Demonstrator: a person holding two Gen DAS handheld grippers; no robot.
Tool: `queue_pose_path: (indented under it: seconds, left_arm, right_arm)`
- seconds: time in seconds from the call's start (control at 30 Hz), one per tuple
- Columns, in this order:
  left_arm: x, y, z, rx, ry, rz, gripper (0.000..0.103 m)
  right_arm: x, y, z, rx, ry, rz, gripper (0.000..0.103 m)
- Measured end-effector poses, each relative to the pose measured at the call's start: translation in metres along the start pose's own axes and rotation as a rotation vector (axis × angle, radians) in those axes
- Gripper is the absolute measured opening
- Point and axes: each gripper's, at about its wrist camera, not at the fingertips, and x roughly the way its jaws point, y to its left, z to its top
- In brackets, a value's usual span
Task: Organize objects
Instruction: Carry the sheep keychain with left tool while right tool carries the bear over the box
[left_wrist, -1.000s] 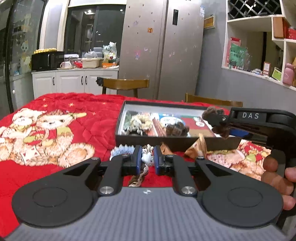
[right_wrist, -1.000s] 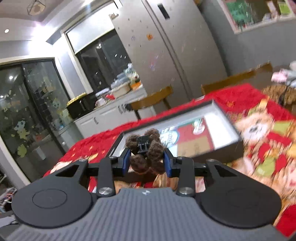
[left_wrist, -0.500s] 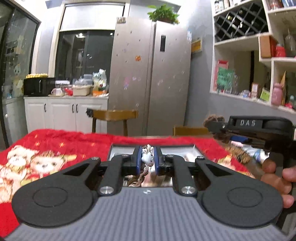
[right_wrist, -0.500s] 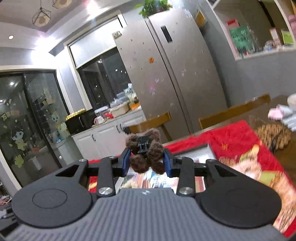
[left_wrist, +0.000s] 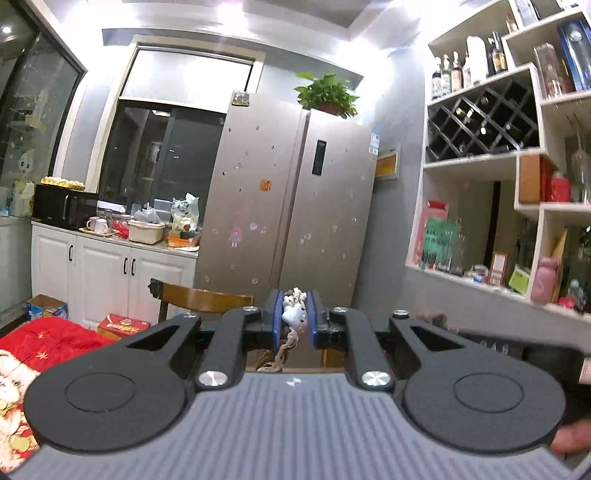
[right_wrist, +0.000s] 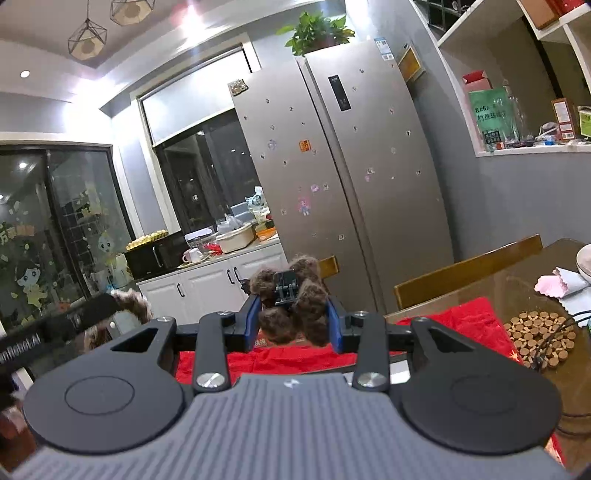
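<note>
Both hand-held tools are up in the air in front of the tall silver two-door fridge (left_wrist: 295, 206), each carrying one thing. The left gripper (left_wrist: 294, 319) has its two blue pads squeezed almost together on one small white charm on a braided beige cord (left_wrist: 293, 315); the cord dangles below the pads, in line with the fridge's lower half. The right gripper (right_wrist: 291, 319) is clamped on one fuzzy brown hair claw clip with a black hinge (right_wrist: 290, 301), its fluffy lobes bulging between the two blue pads, just left of the fridge's base as that camera sees it.

One green potted plant (right_wrist: 317, 31) sits on top of the fridge. Two wooden chair backs stand before it: one (left_wrist: 205, 301) towards the white cabinets (left_wrist: 110, 269), one (right_wrist: 469, 275) on the shelf side. One red quilted cloth with teddy bears (left_wrist: 40, 343) covers the table below the fridge. To the fridge's right lies one round mat of wooden discs (right_wrist: 539, 339).
</note>
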Motion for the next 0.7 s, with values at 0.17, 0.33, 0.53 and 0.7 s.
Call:
queue_pose_path:
  seconds: [0.17, 0.33, 0.53, 0.7]
  left_arm:
    - [0.033, 0.004, 0.016, -0.011, 0.034, -0.022, 0.017]
    - [0.071, 0.01, 0.013, -0.067, 0.077, -0.046, 0.017]
    - [0.12, 0.005, -0.014, -0.091, 0.149, -0.061, 0.017]
    - [0.153, -0.006, -0.056, -0.077, 0.258, -0.095, 0.017]
  right_arm:
    - [0.024, -0.01, 0.004, 0.028, 0.029, 0.011, 0.041]
    - [0.046, -0.023, -0.001, 0.032, 0.05, 0.002, 0.041]
    - [0.075, -0.047, -0.019, 0.044, 0.105, -0.016, 0.041]
    - [0.103, -0.071, -0.041, 0.105, 0.215, -0.06, 0.041]
